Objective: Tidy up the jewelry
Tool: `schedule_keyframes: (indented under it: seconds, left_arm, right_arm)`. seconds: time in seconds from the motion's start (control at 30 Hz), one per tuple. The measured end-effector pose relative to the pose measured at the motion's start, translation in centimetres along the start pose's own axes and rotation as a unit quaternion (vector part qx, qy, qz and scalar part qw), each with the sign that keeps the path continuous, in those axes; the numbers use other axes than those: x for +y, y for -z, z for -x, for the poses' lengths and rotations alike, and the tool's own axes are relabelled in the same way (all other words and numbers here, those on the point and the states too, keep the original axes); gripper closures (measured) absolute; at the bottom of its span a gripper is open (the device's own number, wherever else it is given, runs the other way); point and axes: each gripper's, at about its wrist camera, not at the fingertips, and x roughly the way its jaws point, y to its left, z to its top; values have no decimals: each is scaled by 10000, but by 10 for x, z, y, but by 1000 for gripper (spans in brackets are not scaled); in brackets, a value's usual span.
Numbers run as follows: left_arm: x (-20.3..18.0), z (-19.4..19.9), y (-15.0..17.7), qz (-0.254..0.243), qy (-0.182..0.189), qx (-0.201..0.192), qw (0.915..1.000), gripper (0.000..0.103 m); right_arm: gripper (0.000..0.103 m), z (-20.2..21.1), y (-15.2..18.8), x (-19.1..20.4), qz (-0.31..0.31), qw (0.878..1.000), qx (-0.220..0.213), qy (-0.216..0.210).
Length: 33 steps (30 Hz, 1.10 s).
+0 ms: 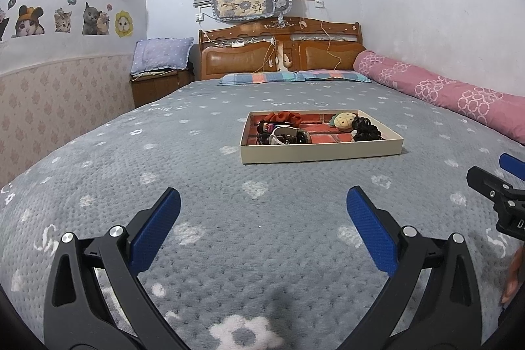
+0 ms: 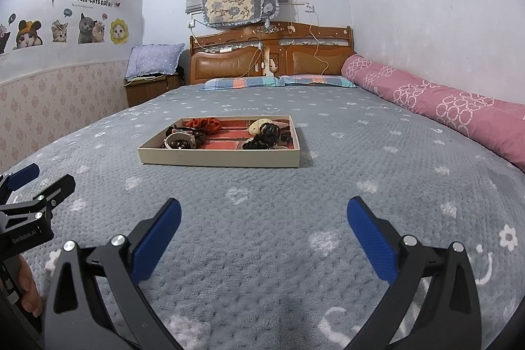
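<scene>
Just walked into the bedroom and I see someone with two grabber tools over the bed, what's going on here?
A person holds a two-finger tool in each hand above the grey bedspread. The left claw and right claw are both open and empty, apart from everything. Farther up the bed sits a shallow tray holding a red scrunchie, watches, black hair ties and a small yellow plush. Nothing is being handled at this moment.

Grey flowered bedspread [image 1: 197, 186], wooden headboard [image 1: 282, 54], cat stickers [image 1: 65, 18] on left wall.
</scene>
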Motion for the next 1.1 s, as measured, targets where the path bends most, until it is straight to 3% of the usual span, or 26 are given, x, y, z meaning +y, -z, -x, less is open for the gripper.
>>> schedule_keyframes:
  seconds: [1.1]
  left_arm:
    - [1, 0, 2, 38, -21, 0, 10000, 5]
  right_arm:
    - [4, 0, 0, 0, -2, 10000, -1, -1]
